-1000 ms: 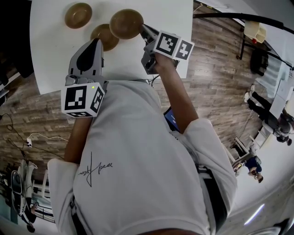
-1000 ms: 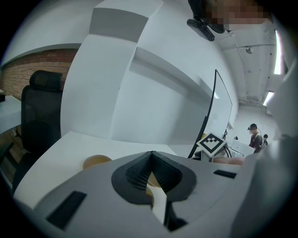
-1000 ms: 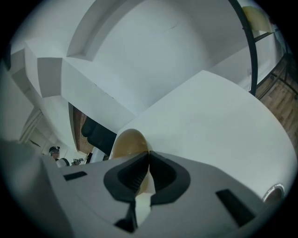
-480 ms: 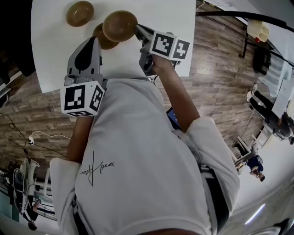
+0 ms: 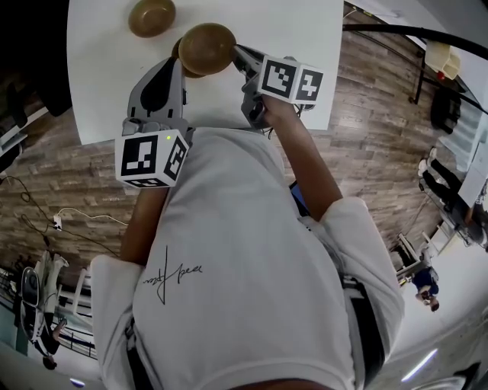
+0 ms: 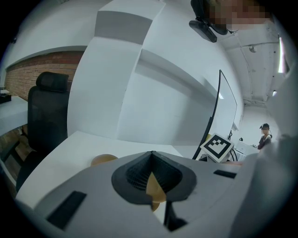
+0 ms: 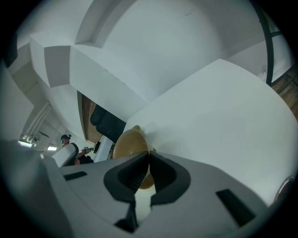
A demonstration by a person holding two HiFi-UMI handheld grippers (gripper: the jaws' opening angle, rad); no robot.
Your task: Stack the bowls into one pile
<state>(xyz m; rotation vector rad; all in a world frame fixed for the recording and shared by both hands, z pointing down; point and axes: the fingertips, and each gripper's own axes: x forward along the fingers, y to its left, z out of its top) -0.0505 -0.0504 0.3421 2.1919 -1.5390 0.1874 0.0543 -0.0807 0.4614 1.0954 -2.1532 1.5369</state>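
Three brown wooden bowls are at the far side of the white table (image 5: 290, 30). One bowl (image 5: 152, 17) rests alone at the far left. My right gripper (image 5: 237, 52) is shut on the rim of a second bowl (image 5: 207, 48) and holds it tilted above the third bowl (image 5: 181, 67), which is mostly hidden beneath it. In the right gripper view the held bowl (image 7: 132, 145) sits at the tips of my right gripper (image 7: 148, 153). My left gripper (image 5: 172, 62) is shut and empty, just beside the lower bowl. Past its closed tips (image 6: 152, 153) a bowl (image 6: 103, 159) shows on the table.
The table's near edge (image 5: 213, 126) runs just in front of my body, with wooden floor (image 5: 381, 91) to the right. A black office chair (image 6: 46, 116) stands at the table's far left side. A dark pole (image 6: 215, 111) rises beyond the table.
My right gripper has carried its bowl leftward, from beside the lower bowl to over it. The left gripper has stayed where it was.
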